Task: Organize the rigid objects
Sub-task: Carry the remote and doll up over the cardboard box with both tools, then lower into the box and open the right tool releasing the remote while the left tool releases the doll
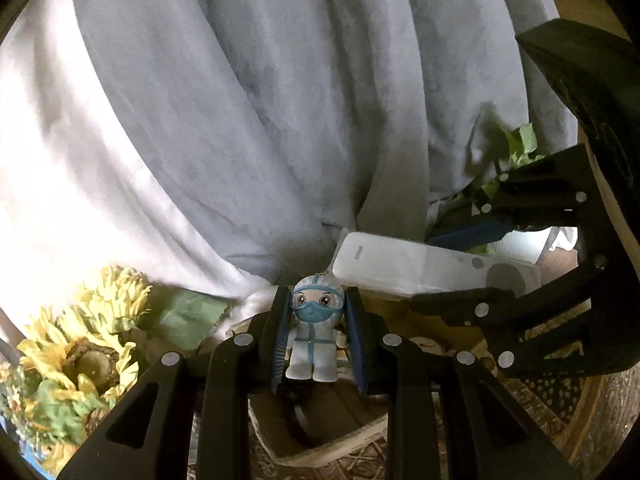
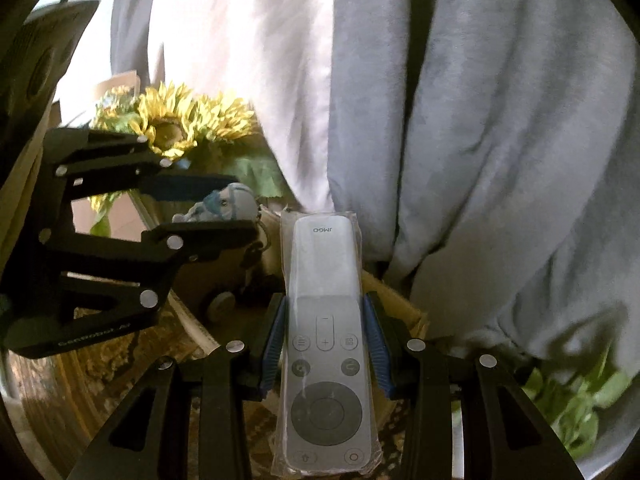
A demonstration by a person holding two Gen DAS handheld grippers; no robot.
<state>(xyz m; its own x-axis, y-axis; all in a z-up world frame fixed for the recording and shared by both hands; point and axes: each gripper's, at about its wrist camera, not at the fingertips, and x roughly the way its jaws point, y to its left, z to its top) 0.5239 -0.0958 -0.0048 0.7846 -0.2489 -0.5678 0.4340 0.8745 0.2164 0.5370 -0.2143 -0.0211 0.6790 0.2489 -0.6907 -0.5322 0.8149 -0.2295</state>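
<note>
My left gripper (image 1: 318,340) is shut on a small figurine (image 1: 316,332) in a white suit, blue mask and goggles, held upright between the blue pads. My right gripper (image 2: 326,344) is shut on a grey remote control (image 2: 326,344) wrapped in clear plastic, its far end pointing away. Each gripper shows in the other's view: the right one (image 1: 460,268) with the remote (image 1: 420,268) to the right, the left one (image 2: 224,204) with the figurine (image 2: 224,204) to the left. The two grippers are close together.
A person in a grey and white garment (image 1: 260,100) fills the background close ahead. Artificial sunflowers (image 1: 80,340) lie at the left and also show in the right wrist view (image 2: 172,128). Green leaves (image 2: 572,400) lie at the right. A patterned brown surface (image 1: 560,420) lies below.
</note>
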